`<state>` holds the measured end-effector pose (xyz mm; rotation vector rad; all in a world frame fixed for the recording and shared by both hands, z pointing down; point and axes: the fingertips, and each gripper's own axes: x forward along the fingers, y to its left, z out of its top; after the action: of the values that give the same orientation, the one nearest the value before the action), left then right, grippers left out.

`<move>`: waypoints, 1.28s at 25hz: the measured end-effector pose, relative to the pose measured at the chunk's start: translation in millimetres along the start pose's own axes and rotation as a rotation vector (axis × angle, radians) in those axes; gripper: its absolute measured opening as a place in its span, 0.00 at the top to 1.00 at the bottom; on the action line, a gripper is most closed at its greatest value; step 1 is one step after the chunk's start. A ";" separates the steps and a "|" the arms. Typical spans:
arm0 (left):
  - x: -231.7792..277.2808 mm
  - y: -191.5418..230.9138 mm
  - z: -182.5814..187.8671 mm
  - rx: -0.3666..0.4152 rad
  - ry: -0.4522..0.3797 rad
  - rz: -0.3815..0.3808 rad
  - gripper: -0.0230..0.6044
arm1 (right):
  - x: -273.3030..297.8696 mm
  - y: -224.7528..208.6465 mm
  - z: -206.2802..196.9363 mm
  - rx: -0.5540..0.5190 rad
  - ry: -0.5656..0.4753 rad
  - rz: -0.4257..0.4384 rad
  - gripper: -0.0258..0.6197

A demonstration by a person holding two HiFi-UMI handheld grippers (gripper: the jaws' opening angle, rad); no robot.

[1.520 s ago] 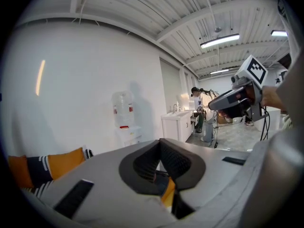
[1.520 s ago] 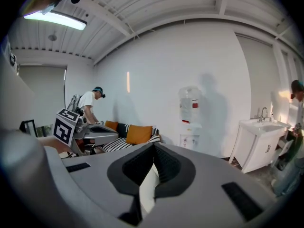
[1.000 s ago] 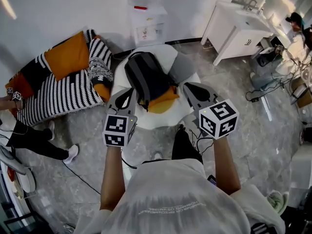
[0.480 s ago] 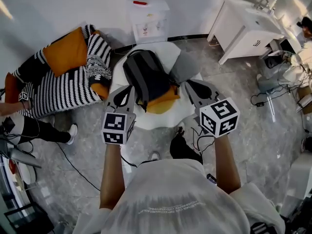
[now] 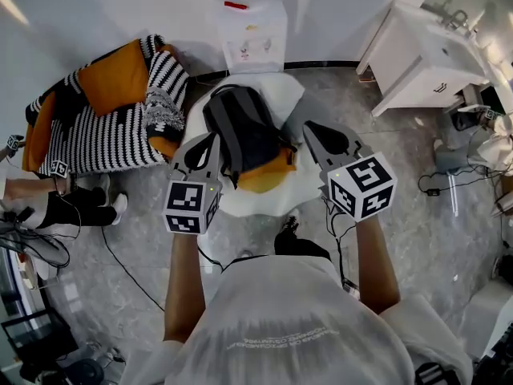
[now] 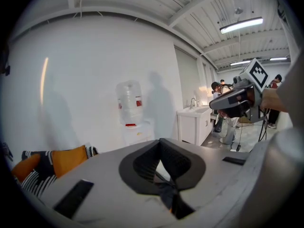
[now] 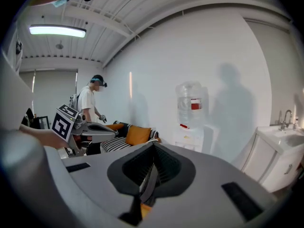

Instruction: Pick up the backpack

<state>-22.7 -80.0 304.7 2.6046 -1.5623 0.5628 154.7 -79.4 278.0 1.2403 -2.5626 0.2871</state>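
Observation:
The dark grey backpack [image 5: 243, 129] lies on a white round seat [image 5: 264, 195], its lower end on an orange cushion [image 5: 263, 172]. My left gripper [image 5: 211, 139] is shut and empty, just left of the backpack's side. My right gripper [image 5: 309, 127] is also shut and empty, a little off to the backpack's right. Neither touches it. In the left gripper view the jaws [image 6: 161, 161] meet with nothing between them, and the right gripper [image 6: 236, 101] shows at the right. The right gripper view shows closed jaws [image 7: 151, 169] and the left gripper [image 7: 88, 129] at the left.
A black-and-white striped sofa [image 5: 120, 147] with orange cushions stands left of the seat. A water dispenser [image 5: 252, 30] is against the wall behind it, a white sink cabinet [image 5: 421, 58] at the right. Cables [image 5: 120, 263] cross the floor. A person's legs [image 5: 72, 207] are at the left.
Both grippers have come forward toward the backpack, still shut. The seat and backpack now sit closer between the two grippers. The legs at the left have shifted.

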 end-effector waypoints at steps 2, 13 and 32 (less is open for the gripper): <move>11.5 -1.6 1.8 -0.005 0.014 0.013 0.93 | 6.2 -13.1 -0.3 -0.010 0.009 0.025 0.96; 45.7 -18.9 2.7 -0.027 0.083 0.094 0.93 | 27.4 -54.7 -24.0 -0.050 0.061 0.146 0.96; 67.9 50.1 -37.2 -0.169 0.108 0.050 0.93 | 86.2 -54.1 -26.6 0.043 0.053 0.124 0.96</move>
<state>-47.6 -153.1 355.1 2.3772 -1.5720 0.5395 150.6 -167.9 334.8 1.0748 -2.6049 0.3981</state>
